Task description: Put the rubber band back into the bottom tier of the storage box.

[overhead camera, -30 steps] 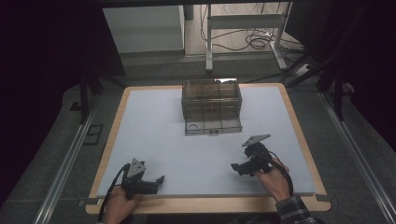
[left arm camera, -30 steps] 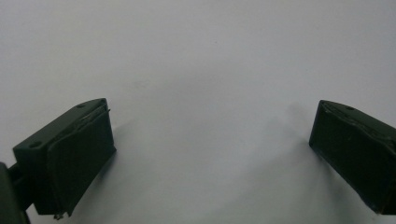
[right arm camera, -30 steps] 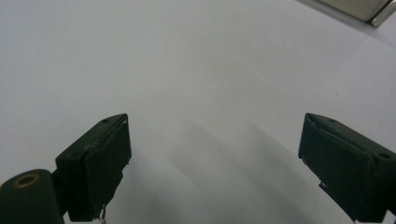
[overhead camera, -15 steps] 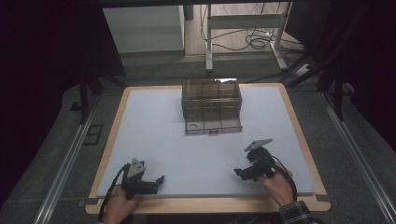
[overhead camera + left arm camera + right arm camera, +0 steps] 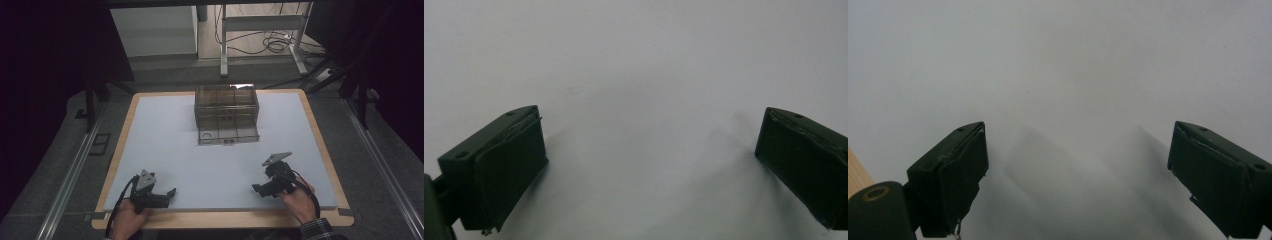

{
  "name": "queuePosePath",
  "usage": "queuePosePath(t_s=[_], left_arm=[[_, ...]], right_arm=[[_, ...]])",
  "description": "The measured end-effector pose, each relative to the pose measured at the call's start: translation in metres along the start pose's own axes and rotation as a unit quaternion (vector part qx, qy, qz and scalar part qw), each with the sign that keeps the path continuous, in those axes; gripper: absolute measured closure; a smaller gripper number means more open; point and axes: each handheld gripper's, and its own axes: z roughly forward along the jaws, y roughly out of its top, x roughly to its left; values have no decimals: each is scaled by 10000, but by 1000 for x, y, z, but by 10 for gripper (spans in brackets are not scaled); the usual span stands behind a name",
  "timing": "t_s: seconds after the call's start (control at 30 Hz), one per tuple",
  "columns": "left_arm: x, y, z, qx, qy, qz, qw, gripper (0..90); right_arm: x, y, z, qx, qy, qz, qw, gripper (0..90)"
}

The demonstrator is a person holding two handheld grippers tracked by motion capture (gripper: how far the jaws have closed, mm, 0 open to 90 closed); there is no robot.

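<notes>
A clear brownish compartment box [image 5: 226, 113] stands at the back middle of the white table mat [image 5: 220, 165], with a small ring [image 5: 205, 135] on its front tray. My left gripper [image 5: 169, 194] rests near the front left edge, held by a hand. In the left gripper view its jaws stand wide apart over bare mat, the gripper [image 5: 651, 165] open and holding nothing. My right gripper [image 5: 258, 189] sits near the front right, pointing left. The right gripper view shows this gripper [image 5: 1078, 175] open over bare mat too.
The wooden table edge [image 5: 225, 218] runs along the front, and a corner of it [image 5: 855, 175] shows in the right gripper view. Behind the table stand desk legs and cables [image 5: 270, 42] on the floor. Dark curtains flank both sides.
My right gripper has drawn back toward the front edge of the table and lowered. The left gripper has stayed where it was.
</notes>
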Motion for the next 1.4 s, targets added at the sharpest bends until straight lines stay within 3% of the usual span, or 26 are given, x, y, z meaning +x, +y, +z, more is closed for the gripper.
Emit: queuePosePath(t_s=[1.4], left_arm=[[0, 0, 0, -3, 2, -8, 10000, 0]], right_arm=[[-15, -25, -20, 13, -186, 389, 9991, 85]])
